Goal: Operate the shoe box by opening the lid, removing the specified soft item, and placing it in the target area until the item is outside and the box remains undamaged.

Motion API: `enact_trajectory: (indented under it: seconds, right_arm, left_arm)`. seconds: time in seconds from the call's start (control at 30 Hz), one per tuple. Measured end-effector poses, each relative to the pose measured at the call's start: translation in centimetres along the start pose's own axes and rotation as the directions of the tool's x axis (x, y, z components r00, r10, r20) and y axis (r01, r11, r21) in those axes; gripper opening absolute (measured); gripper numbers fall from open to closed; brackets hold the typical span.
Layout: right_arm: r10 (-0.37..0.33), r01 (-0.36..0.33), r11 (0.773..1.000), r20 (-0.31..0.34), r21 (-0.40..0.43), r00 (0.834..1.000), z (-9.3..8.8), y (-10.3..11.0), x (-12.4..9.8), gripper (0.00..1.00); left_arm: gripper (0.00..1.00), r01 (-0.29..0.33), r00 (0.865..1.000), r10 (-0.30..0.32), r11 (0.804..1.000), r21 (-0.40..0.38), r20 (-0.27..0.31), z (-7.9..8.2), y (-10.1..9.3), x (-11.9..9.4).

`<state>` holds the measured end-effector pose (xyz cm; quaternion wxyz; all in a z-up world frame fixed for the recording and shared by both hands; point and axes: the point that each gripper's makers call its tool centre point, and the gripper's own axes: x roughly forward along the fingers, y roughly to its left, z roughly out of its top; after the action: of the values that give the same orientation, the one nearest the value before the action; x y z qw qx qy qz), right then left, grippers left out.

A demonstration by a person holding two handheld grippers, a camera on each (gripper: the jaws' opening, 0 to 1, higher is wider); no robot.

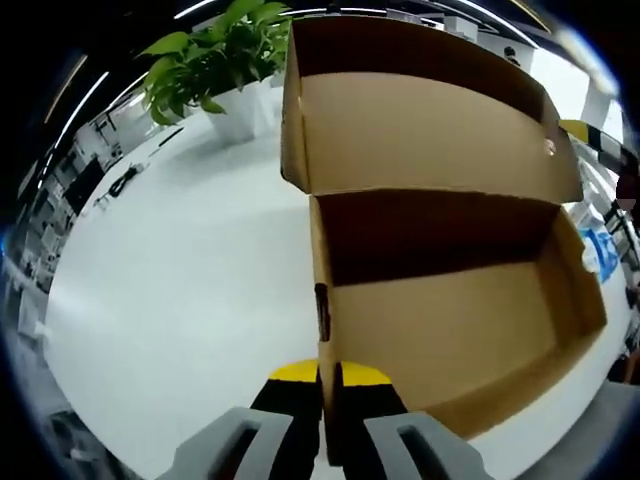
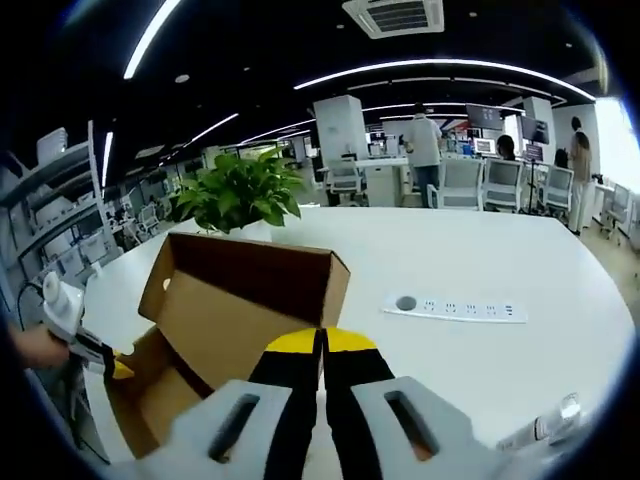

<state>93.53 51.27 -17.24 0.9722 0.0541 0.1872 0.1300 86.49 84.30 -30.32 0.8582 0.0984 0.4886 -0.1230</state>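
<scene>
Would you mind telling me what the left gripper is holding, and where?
The left gripper is shut on the shoe box, pinching its near side wall edge.
</scene>
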Motion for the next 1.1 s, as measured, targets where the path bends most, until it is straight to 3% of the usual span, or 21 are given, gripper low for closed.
enact_trajectory:
  seconds: [0.37, 1.1]
  right_arm:
    - [0.002, -0.003, 1.000, 0.023, 0.009, 1.000, 0.0, 0.1, -1.1, 0.00]
    - [0.046, -0.041, 0.998, 0.097, -0.055, 0.994, 0.0, 2.1, -4.5, 0.00]
  left_arm:
    - [0.03, -0.001, 1.000, 0.001, 1.000, -0.006, 0.008, 0.2, 0.2, 0.2]
    - [0.03, -0.016, 0.999, 0.018, 0.999, -0.049, 0.033, -0.1, 0.1, 0.0]
